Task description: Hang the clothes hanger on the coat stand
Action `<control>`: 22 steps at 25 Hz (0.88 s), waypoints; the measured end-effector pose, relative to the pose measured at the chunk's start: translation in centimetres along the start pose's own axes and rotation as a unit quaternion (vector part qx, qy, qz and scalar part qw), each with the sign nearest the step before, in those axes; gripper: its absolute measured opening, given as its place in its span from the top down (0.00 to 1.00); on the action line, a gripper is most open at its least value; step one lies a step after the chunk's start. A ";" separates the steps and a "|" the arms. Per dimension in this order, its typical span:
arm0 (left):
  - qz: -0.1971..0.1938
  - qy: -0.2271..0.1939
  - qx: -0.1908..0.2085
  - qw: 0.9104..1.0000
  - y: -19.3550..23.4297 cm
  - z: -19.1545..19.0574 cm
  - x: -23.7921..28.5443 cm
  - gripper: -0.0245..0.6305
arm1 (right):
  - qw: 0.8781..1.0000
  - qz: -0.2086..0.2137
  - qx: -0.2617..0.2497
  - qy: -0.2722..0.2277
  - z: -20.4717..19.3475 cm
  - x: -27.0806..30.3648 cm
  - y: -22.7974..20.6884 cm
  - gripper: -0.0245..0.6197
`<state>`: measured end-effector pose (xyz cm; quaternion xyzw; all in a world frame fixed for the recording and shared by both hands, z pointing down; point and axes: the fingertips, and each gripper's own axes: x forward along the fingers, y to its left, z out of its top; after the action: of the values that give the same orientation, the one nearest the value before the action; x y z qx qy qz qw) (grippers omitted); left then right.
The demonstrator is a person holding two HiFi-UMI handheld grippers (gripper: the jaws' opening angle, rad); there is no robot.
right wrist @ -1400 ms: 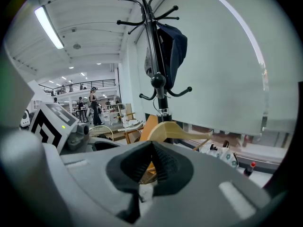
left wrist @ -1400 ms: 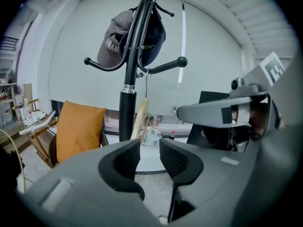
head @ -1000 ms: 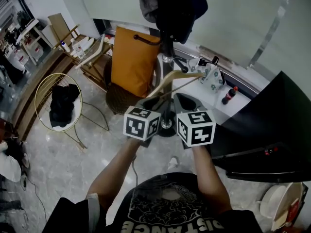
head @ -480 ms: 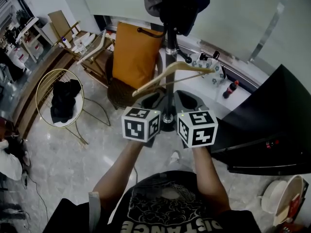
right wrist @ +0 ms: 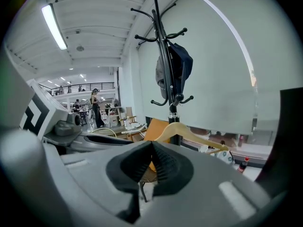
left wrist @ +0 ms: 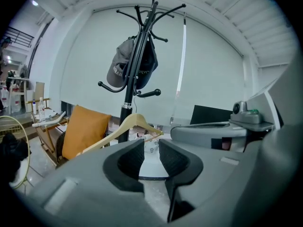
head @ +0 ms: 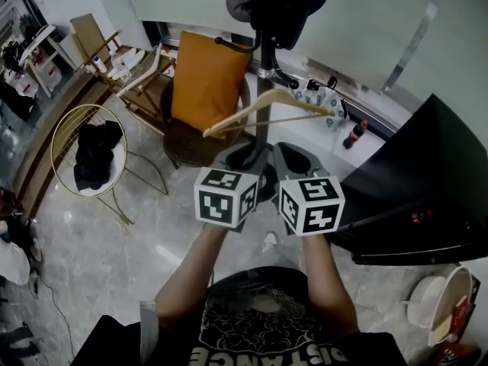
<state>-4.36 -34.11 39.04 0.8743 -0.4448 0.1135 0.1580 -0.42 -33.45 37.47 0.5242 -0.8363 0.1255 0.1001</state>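
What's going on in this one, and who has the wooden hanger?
A person holds a two-jaw gripper in each hand, facing a black coat stand. The pale wooden clothes hanger is in neither gripper. It sits against the stand just below the lower pegs and looks hung there, though its hook is too thin to make out. The left gripper is open and empty. The right gripper is shut on nothing.

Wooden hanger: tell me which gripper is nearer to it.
Right. The right gripper is shut with the wooden hanger's arm running down to its jaw tips, apparently gripping it. The left gripper is open and empty, the hanger up beyond its jaws.
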 end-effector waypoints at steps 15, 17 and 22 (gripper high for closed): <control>0.003 -0.017 -0.003 1.000 -1.5 -0.5 -4.1 0.89 | 1.000 0.007 -0.021 0.002 -0.8 -3.5 3.7 0.96; 0.004 -0.020 -0.003 1.000 -1.6 -0.5 -4.5 0.91 | 1.000 0.008 -0.025 -0.001 -0.7 -3.9 4.0 0.96; 0.008 -0.024 -0.002 1.000 -1.9 -0.5 -5.6 0.95 | 0.999 0.014 -0.035 -0.009 -0.7 -4.7 5.0 0.96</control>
<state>-6.05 -28.67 37.29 0.8727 -0.4560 0.0928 0.1476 -2.92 -27.09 36.23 0.5098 -0.8484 0.0925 0.1088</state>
